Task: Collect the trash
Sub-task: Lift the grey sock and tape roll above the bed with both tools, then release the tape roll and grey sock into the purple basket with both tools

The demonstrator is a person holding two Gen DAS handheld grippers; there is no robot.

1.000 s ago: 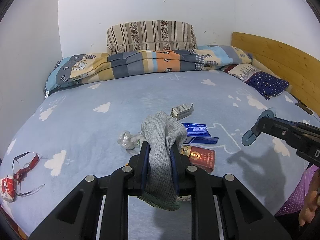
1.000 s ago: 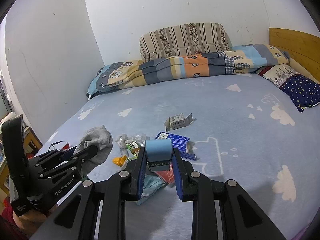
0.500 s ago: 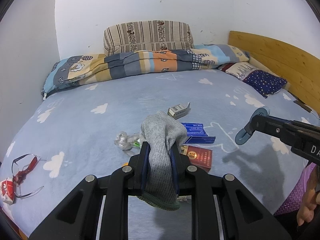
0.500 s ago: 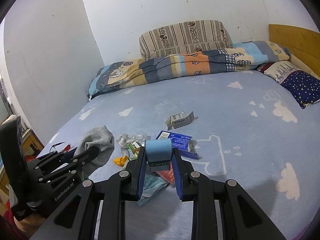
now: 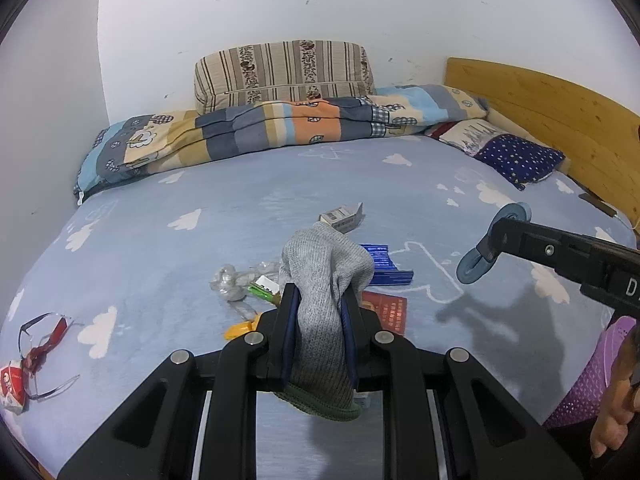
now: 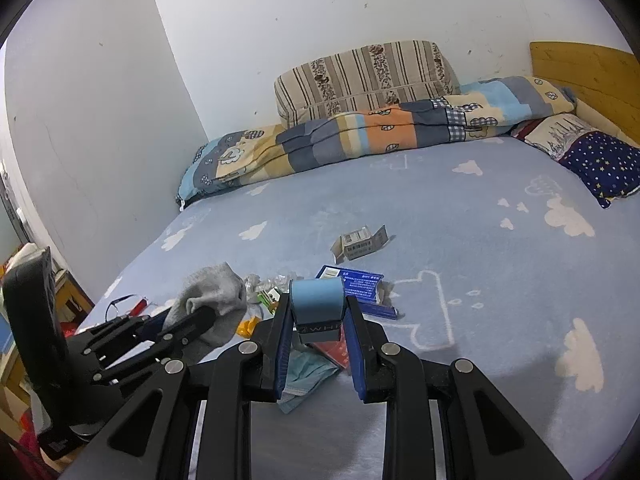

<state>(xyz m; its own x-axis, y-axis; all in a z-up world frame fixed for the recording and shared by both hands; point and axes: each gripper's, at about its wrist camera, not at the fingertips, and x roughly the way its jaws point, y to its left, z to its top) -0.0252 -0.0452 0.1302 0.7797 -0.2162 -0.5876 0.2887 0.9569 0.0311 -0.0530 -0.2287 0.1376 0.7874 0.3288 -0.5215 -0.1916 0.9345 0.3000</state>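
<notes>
My left gripper is shut on a grey sock, which hangs between the pads above the bed. My right gripper is shut on a blue roll; in the left wrist view it reaches in from the right with the blue roll at its tip. Below them trash lies on the sheet: a small grey box, a blue box, a red pack, crumpled clear plastic, a green wrapper, a yellow scrap and a pale blue face mask.
The blue cloud-print bed ends at a folded quilt and striped pillow by the wall. Glasses and a red-white packet lie near the left edge. A starry pillow and wooden headboard stand at the right.
Both grippers keep their hold on the sock and the roll. The views have only drifted slightly.
</notes>
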